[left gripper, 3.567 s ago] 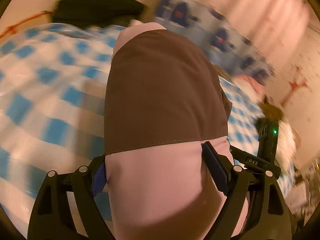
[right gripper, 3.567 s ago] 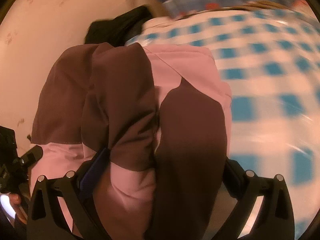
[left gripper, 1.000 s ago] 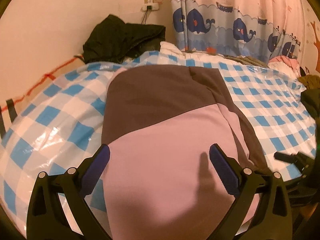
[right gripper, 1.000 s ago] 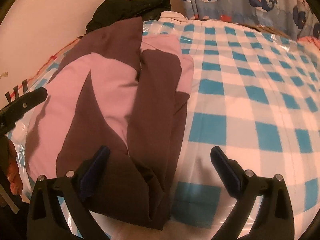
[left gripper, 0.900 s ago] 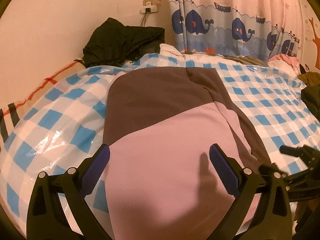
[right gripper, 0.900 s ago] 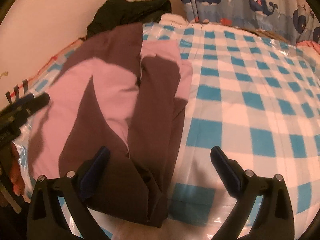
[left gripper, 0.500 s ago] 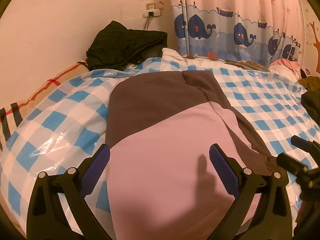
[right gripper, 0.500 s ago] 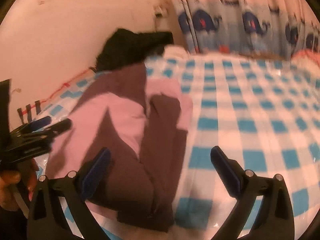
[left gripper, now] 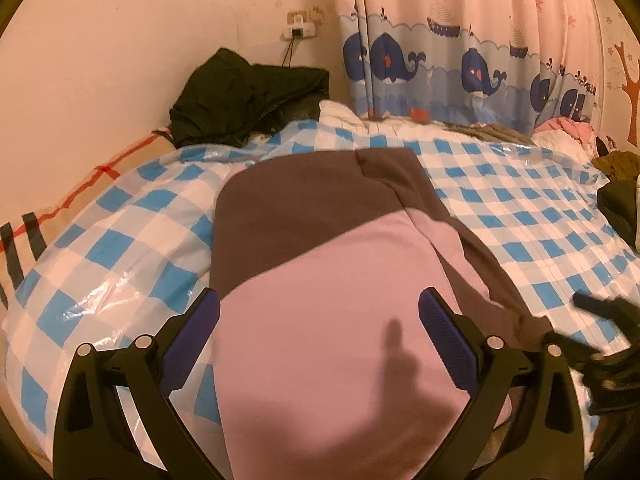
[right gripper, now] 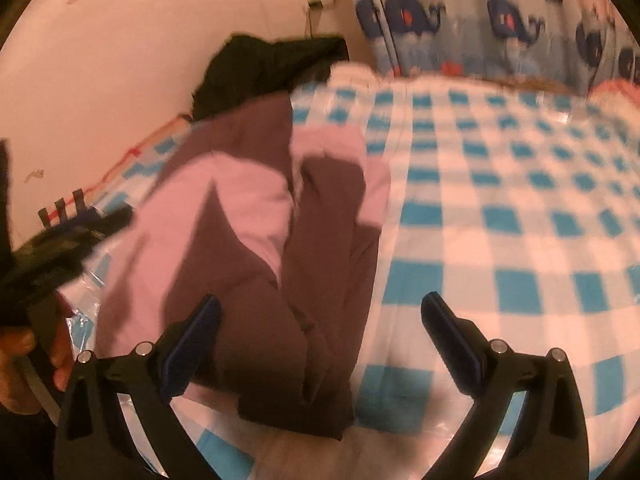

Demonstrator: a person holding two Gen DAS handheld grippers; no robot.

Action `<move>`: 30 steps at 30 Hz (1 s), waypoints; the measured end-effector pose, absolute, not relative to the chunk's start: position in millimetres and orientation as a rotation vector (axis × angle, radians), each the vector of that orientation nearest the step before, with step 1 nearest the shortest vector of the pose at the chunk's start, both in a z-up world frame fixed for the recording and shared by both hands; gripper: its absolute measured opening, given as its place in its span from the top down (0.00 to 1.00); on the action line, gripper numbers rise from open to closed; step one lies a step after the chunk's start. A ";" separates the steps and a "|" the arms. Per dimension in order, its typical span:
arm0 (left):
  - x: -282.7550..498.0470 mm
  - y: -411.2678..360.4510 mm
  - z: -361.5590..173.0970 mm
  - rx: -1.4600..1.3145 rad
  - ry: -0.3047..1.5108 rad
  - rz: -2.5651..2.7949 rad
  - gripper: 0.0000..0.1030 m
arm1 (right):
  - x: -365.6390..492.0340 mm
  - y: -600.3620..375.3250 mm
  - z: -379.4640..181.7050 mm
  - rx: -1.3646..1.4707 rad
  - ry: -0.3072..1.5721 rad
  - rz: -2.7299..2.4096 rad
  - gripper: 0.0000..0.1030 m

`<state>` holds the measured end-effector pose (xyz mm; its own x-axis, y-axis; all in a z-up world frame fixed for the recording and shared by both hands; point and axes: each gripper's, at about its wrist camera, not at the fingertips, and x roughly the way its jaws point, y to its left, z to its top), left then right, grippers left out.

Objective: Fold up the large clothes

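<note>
Both views are lit by dim, warm orange-pink indoor light, and strong fisheye bending is seen toward the dark circular rims. The left wrist view is mostly sharp, with white glare on the glossy checkered cover (left gripper: 92, 304), a soft finger-shaped shadow cast on the pink and brown garment (left gripper: 340, 360), and motion smear on the right gripper (left gripper: 600, 332) at the edge. The right wrist view is blurred throughout by motion, most heavily across the whale curtain (right gripper: 500, 16).

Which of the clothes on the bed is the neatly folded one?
The pink-and-brown garment lying flat on the checked cover. The black garment by the wall is a crumpled heap.
</note>
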<state>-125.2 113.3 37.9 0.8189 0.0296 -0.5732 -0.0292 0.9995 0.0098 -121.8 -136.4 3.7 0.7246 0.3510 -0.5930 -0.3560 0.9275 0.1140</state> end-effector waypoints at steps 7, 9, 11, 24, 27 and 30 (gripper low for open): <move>-115.4 127.0 33.0 -0.095 0.779 0.002 0.08 | -115.7 -112.8 37.1 -0.104 0.680 0.335 0.07; -117.0 131.5 33.6 -0.128 0.796 0.001 0.08 | -104.4 -105.9 44.8 -0.095 0.714 0.351 0.07; -118.9 134.3 34.5 -0.129 0.803 0.022 0.08 | -105.6 -98.6 53.7 -0.089 0.715 0.373 0.07; -115.9 139.4 27.7 -0.109 0.872 0.055 0.08 | -103.1 -70.6 36.7 -0.177 0.845 0.355 0.07; -115.3 135.7 29.5 -0.114 0.870 0.048 0.08 | -100.1 -77.6 34.2 -0.169 0.859 0.343 0.07; -114.8 128.2 30.3 -0.103 0.871 0.035 0.08 | -98.4 -83.9 34.1 -0.159 0.867 0.335 0.07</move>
